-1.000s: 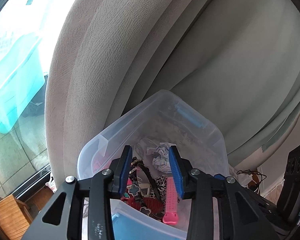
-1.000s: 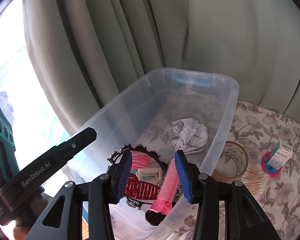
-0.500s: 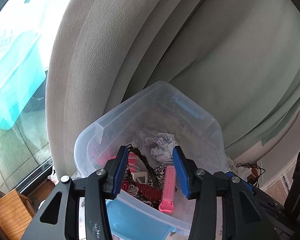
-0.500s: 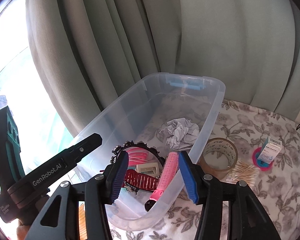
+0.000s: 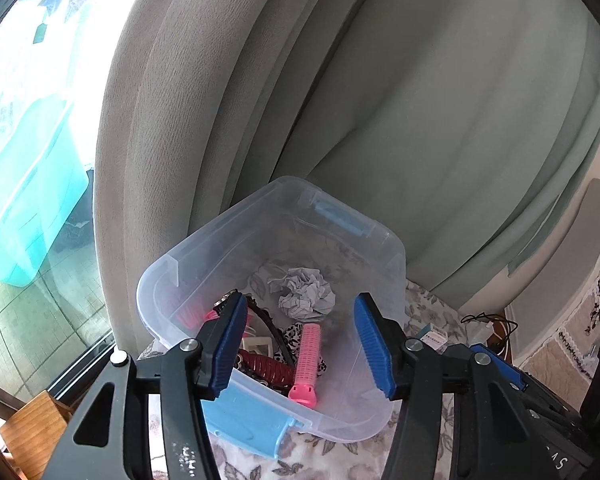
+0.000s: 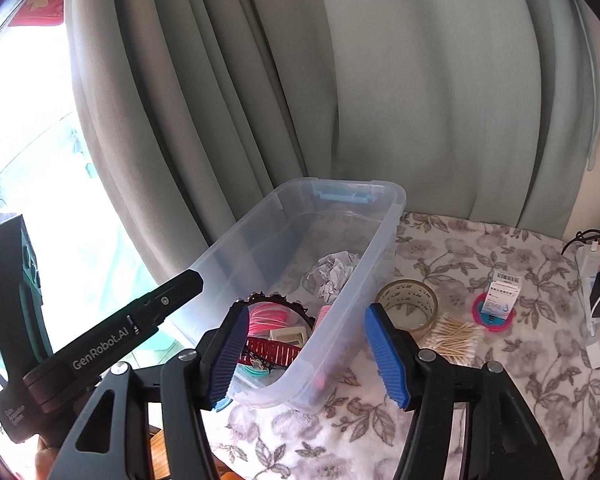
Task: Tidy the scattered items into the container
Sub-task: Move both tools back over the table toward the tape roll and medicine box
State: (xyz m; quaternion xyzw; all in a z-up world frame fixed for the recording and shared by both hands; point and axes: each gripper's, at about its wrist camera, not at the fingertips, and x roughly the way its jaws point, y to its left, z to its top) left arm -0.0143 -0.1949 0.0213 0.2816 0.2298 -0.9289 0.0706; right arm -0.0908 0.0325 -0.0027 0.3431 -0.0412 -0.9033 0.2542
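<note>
A clear plastic bin (image 5: 204, 248) (image 6: 384, 248) stands on the flowered cloth by the curtain. It holds a crumpled paper ball (image 5: 306, 294) (image 6: 336, 274), a pink hair roller (image 5: 307, 360), a red hair claw (image 6: 274, 354), a black headband and a beige clip. My left gripper (image 5: 300, 346) is open and empty above the bin's near end. My right gripper (image 6: 305, 354) is open and empty over the bin's near right corner. On the cloth lie a tape roll (image 6: 407, 308), cotton swabs (image 6: 454, 336) and a small box (image 6: 502, 294) on a pink ring.
Grey-green curtains (image 6: 380, 80) hang right behind the bin. A window with a teal tub (image 5: 24, 188) outside is at the left. A power strip with plugs and cables (image 6: 594, 296) lies at the cloth's right edge. The left gripper's body (image 6: 100, 336) shows beside the bin.
Both grippers have opened wide and drawn back and up from the bin. The pink hair roller now lies loose in the bin.
</note>
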